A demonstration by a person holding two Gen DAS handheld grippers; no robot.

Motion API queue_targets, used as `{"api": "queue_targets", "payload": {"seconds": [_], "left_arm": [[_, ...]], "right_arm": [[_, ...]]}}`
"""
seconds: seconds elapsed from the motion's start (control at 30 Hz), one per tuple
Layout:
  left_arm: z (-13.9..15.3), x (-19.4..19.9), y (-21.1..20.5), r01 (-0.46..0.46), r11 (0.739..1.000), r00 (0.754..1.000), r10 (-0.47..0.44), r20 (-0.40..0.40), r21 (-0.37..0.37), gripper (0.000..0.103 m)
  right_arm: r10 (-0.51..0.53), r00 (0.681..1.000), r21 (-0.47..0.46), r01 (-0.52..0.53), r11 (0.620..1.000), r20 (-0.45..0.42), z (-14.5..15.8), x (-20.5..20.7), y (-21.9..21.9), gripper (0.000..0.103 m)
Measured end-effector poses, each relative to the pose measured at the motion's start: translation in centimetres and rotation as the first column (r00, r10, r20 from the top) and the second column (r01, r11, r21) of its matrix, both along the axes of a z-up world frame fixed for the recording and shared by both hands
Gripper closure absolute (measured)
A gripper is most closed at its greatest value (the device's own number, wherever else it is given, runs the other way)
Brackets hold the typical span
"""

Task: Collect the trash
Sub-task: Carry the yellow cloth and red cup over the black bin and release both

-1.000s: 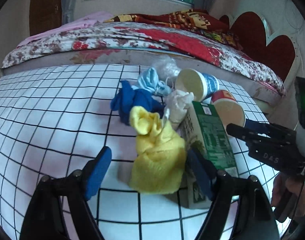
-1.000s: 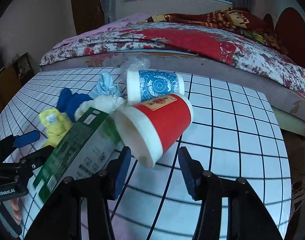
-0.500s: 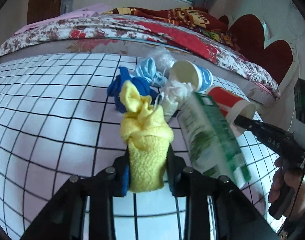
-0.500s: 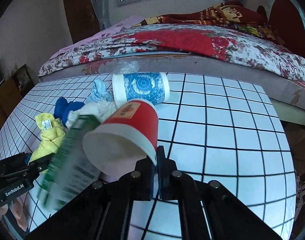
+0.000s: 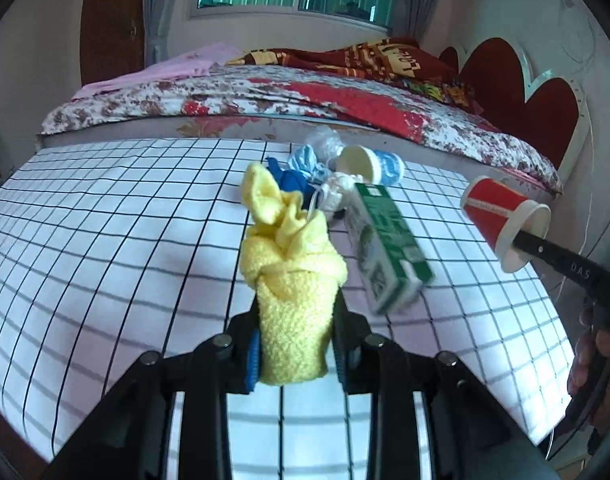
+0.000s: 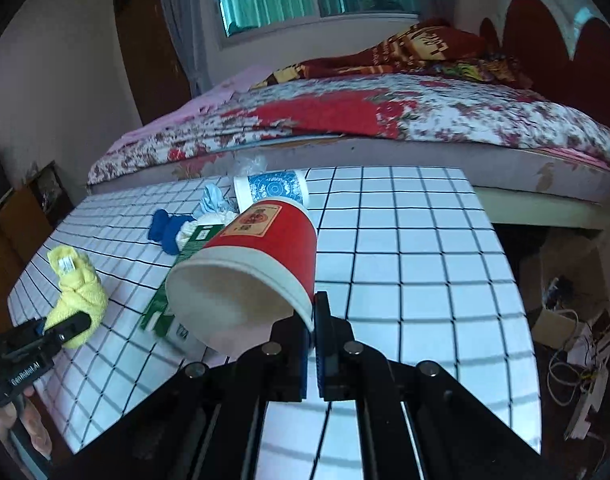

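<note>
The left gripper (image 5: 295,344) has its jaws clamped on the lower end of the yellow cloth (image 5: 291,276), which a second ago lay loose on the counter (image 5: 105,248) between wide-open jaws; now the cloth stands up out of the grip, clear of the gridded cover. The right gripper (image 6: 312,336) has its jaws pinched tight on the rim of the red paper cup (image 6: 249,264), one finger inside the mouth and one outside; a second ago that cup lay on its side between open jaws. In the left wrist view the cup (image 5: 501,220) now hangs in the air off the counter's right side, mouth tilted down toward the gripper that carries it. The green carton (image 5: 385,244), which earlier leaned against the cloth and the red cup, now looks blurred and lies at a slant by itself beside the lifted cloth. The rest of the pile has not shifted: the blue-patterned cup (image 6: 271,192) lies on its side near the far edge of the counter, with the dark blue cloth (image 6: 167,230), the light blue cloth (image 6: 213,196), a white cloth (image 5: 339,192) and a crumpled clear wrapper (image 5: 325,142) bunched just beside it. A hand (image 5: 593,356) holds the right gripper's handle at the frame's edge, and the bed (image 6: 385,120) stands behind the counter.
</note>
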State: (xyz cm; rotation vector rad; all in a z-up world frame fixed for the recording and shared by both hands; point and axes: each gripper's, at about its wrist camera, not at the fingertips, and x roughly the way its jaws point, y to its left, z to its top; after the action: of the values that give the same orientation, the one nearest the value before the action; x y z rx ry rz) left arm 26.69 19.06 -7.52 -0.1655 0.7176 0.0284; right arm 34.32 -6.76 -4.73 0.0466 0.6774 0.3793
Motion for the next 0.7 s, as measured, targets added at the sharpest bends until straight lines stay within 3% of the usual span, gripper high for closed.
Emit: {"api": "queue_targets", "payload": {"seconds": [0.37, 0.7], "left_arm": [[5.4, -9.2, -5.3, 0.003, 0.994, 0.994, -0.015, 0.11, 0.109, 0.074], [7.6, -13.4, -10.6, 0.054, 0.992, 0.982, -0.073, 0.176, 0.11, 0.074]], "right_arm": [[-0.003, 0.996, 0.035, 0.0, 0.999, 0.094, 4.3, -10.3, -3.7, 0.1], [-0.056, 0.988, 0.099, 0.042, 0.994, 0.146, 6.4, -17.2, -9.2, 0.1]]}}
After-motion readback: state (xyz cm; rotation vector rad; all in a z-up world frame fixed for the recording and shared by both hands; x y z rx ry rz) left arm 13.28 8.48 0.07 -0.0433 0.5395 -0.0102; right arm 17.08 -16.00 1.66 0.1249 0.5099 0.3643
